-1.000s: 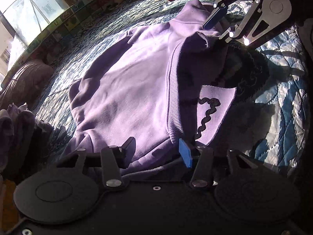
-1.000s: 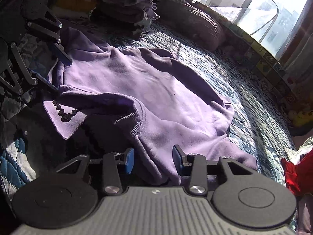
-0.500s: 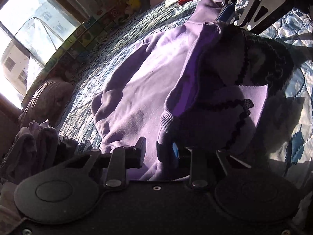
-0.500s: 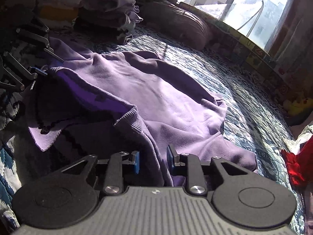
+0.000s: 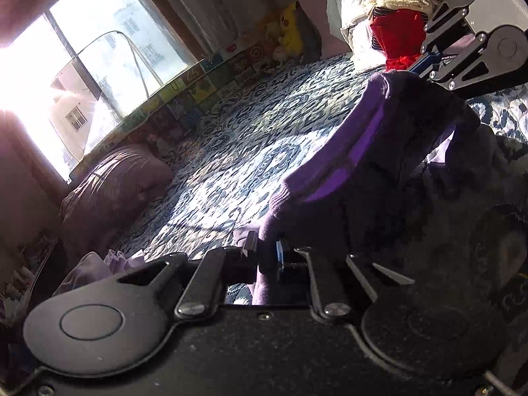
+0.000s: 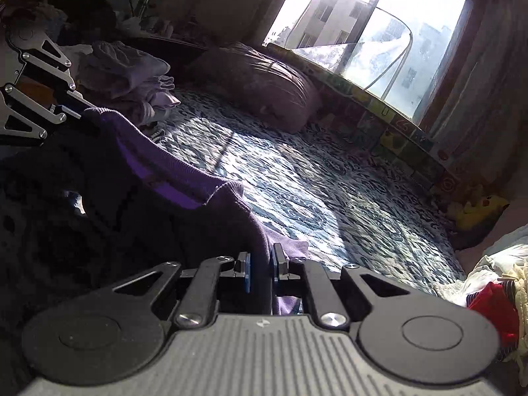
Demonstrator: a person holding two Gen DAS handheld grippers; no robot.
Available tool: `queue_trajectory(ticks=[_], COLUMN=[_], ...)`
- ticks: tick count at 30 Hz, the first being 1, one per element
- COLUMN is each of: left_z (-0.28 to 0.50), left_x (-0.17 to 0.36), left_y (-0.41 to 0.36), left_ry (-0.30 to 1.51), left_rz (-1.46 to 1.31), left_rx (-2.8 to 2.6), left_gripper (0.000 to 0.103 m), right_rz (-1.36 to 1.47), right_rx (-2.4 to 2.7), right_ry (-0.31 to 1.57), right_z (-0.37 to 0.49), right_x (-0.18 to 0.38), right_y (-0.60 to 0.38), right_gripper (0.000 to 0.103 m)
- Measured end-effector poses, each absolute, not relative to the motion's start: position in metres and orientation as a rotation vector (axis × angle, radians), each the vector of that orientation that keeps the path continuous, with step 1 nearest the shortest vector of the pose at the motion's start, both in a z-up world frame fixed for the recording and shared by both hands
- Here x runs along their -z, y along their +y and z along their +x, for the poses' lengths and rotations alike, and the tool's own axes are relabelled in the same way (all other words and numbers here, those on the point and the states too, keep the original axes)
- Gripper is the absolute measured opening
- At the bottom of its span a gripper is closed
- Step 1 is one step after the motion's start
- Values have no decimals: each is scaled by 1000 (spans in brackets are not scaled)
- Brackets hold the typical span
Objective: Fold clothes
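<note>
A purple sweatshirt [image 5: 356, 151] hangs lifted off the bed, its ribbed hem stretched between both grippers and its body drooping in shadow. My left gripper [image 5: 267, 257] is shut on one hem corner. My right gripper [image 6: 260, 270] is shut on the other corner of the sweatshirt [image 6: 171, 178]. The right gripper [image 5: 425, 62] shows at the top right of the left wrist view. In the right wrist view the left gripper [image 6: 71, 112] appears at the left edge. The sleeves and lower body are hidden.
A blue patterned quilt [image 6: 313, 191] covers the bed under a bright window [image 6: 369, 33]. A brown pillow [image 6: 264, 82] and a stack of folded purple clothes [image 6: 125, 72] lie at one end. A pile with red cloth [image 5: 396, 36] and yellow plush toys [image 5: 290, 33] sits at the other.
Both grippers have closed on the hem and risen, lifting the sweatshirt off the quilt. It lay flat one second ago; now it hangs between them and bare quilt shows beneath.
</note>
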State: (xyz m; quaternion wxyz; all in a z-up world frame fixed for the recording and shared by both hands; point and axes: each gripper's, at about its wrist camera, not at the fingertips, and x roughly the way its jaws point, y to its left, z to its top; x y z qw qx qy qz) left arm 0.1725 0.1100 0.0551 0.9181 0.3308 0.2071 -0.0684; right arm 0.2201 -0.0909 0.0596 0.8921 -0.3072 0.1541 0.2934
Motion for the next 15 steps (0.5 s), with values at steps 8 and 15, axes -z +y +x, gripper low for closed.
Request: queue_trajectory(ticks=[8, 15], left_z=[58, 38], left_x=[61, 97], left_y=[84, 87], left_ry=[518, 562], left_rz=[1023, 1019], left_rx=[450, 470], left_gripper=[9, 9], right_rz=[-1254, -1339], right_rx=[-929, -950], right_ry=[271, 265], right_z=[91, 65], right_x=[77, 105], right_y=[-111, -113], right_gripper=[13, 13])
